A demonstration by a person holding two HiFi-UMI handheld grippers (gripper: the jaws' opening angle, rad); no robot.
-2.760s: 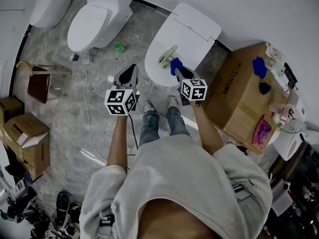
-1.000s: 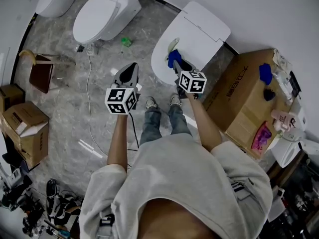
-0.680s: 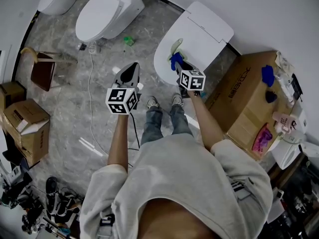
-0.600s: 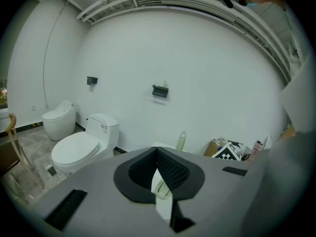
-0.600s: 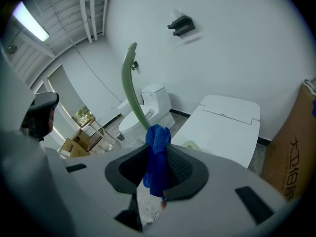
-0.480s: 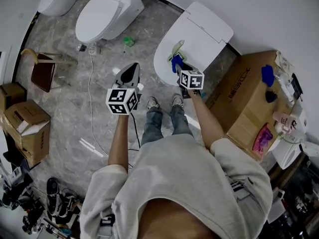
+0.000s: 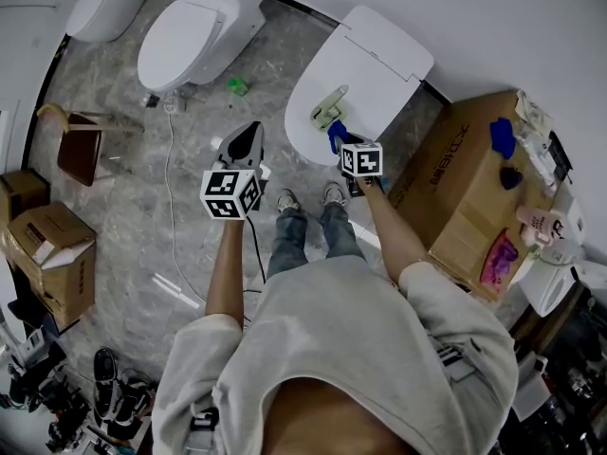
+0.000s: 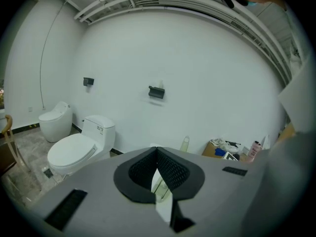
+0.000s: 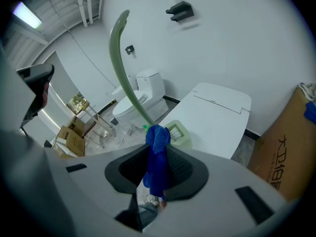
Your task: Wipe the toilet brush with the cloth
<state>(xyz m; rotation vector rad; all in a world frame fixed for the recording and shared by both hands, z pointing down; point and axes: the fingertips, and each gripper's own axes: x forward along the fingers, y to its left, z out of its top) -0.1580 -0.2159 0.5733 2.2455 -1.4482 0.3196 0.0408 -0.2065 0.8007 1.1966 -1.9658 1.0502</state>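
Right gripper [image 7: 340, 140], jaws clamped on the blue cloth [image 7: 336, 136], has drawn back toward the lower right of the head view. One second ago the cloth sat over the head of the toilet brush [image 7: 327, 115]. That pale green head now lies uncovered on the white toilet lid [image 7: 379, 60], with the cloth at its lower right edge. Contact cannot be confirmed.

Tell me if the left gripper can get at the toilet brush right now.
Probably yes: the left gripper, shut and empty, hangs beside the toilet brush with open air between. The right gripper, holding the cloth, is on the brush's near side.
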